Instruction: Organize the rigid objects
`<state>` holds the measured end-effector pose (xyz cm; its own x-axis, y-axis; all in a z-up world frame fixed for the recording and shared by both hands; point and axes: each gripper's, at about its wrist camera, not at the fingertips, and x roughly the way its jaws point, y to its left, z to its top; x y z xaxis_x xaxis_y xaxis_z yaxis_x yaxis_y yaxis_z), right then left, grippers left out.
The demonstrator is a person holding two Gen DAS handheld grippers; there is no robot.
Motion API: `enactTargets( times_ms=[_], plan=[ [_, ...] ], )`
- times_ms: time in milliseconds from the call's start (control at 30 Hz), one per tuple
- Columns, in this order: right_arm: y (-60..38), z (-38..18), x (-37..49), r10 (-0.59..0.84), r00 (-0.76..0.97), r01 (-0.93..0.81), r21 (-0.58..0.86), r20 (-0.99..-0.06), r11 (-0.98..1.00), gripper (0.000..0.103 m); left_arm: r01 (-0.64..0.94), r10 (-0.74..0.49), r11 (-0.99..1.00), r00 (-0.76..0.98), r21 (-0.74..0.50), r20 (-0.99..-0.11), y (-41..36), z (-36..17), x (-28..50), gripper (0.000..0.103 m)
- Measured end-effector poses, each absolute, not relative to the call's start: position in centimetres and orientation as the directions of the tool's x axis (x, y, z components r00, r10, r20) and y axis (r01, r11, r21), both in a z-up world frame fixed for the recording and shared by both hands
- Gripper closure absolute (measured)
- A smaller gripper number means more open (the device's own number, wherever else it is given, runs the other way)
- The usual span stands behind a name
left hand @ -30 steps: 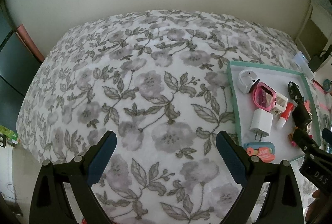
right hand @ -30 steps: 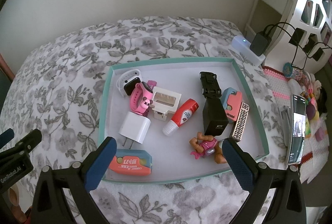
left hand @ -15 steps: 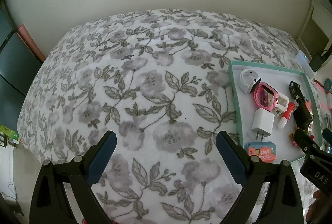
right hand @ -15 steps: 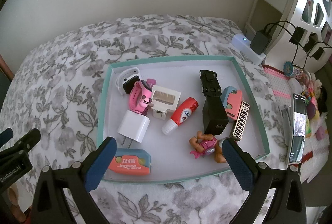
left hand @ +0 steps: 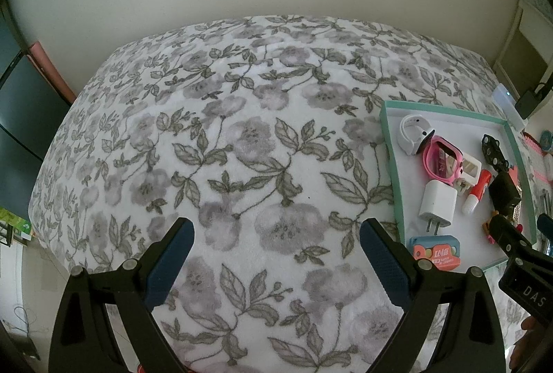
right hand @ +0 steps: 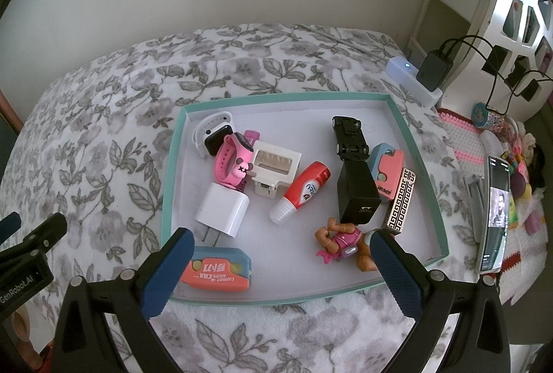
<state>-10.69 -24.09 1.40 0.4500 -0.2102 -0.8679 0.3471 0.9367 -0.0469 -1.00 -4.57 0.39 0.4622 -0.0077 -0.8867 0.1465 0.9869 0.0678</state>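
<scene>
Hovering with both sets of fingers spread wide and nothing between them, neither tool touched anything. The left gripper (left hand: pixel 274 255) hung over bare floral bedspread (left hand: pixel 221 145); the tray sat off at its 3 o'clock. The right gripper (right hand: pixel 281 264) hung over the near edge of the teal tray (right hand: pixel 167 172), pointing into it.

All the small rigid items lay inside the tray, loose and overlapping, none sorted into rows. Nearest the right gripper: the orange-and-blue knife box (right hand: pixel 219 269) at 7 o'clock in the tray and the toy figure (right hand: pixel 340 241) at 5 o'clock, just beside the right fingertip. Mid-tray: the white charger (right hand: pixel 223 208), the red-and-white tube (right hand: pixel 300 195), and the black adapter (right hand: pixel 357 195) leaning on the patterned case (right hand: pixel 401 200). Farther: the pink watch (right hand: pixel 233 162) lay against the white watch (right hand: pixel 212 134), the cream clip (right hand: pixel 274 165) at centre, and the black toy car (right hand: pixel 349 138) at 1 o'clock.

The scene fit either items gathered in the tray as wanted, or a pile awaiting sorting out onto the bedspread. No step could be pinned.
</scene>
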Motion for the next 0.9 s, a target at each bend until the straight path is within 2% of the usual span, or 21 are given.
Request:
enactTargets(
  times_ms=[900],
  plan=[
    [-24.09,1.22,-10.59,-0.209,0.437,0.334,-0.058,-0.875,0.941,0.000,0.165,-0.027,0.984,0.484,0.061,-0.874,-4.80,0.90,-1.34,0.006]
  ],
)
